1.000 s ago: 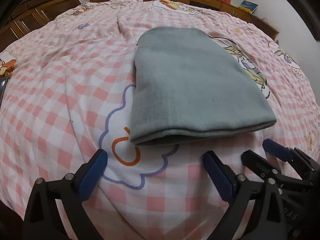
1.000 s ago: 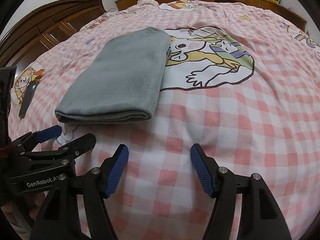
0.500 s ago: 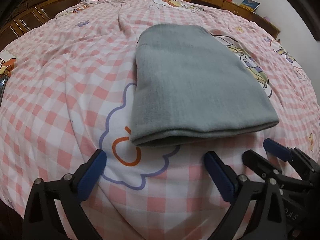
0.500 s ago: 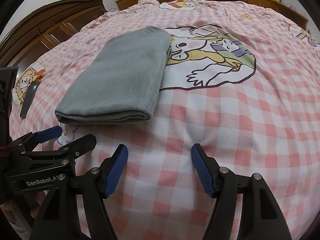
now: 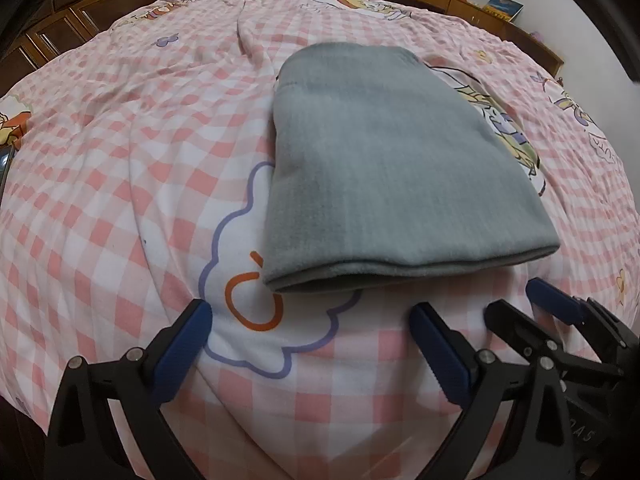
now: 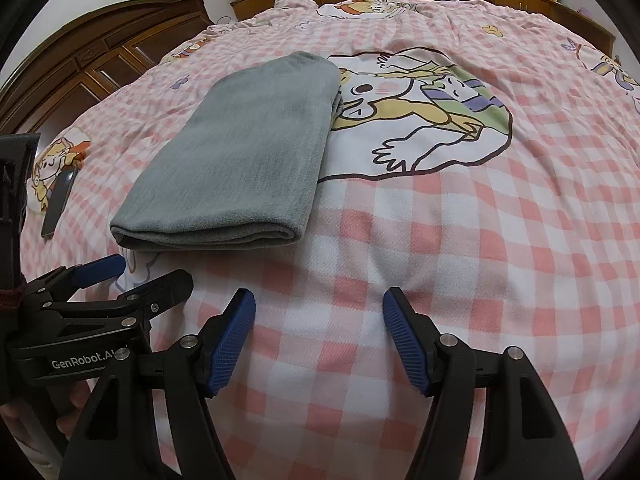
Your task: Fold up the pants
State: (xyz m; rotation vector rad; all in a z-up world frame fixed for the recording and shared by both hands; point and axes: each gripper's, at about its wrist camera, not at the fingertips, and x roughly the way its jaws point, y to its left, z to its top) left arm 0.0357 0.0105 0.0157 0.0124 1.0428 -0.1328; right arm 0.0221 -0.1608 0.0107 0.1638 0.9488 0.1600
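Grey pants (image 5: 392,168) folded flat on the bed (image 5: 120,184); little apparently left. Left gripper (image 5: 308,340) and right gripper (image 6: 318,336) just beside pants, fingers wide apart, empty.

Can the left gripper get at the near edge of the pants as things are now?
Probably yes. The left gripper is open and empty, and the pants lie folded just ahead of it. Only bare bedsheet lies between, and the right gripper stands off to the side.
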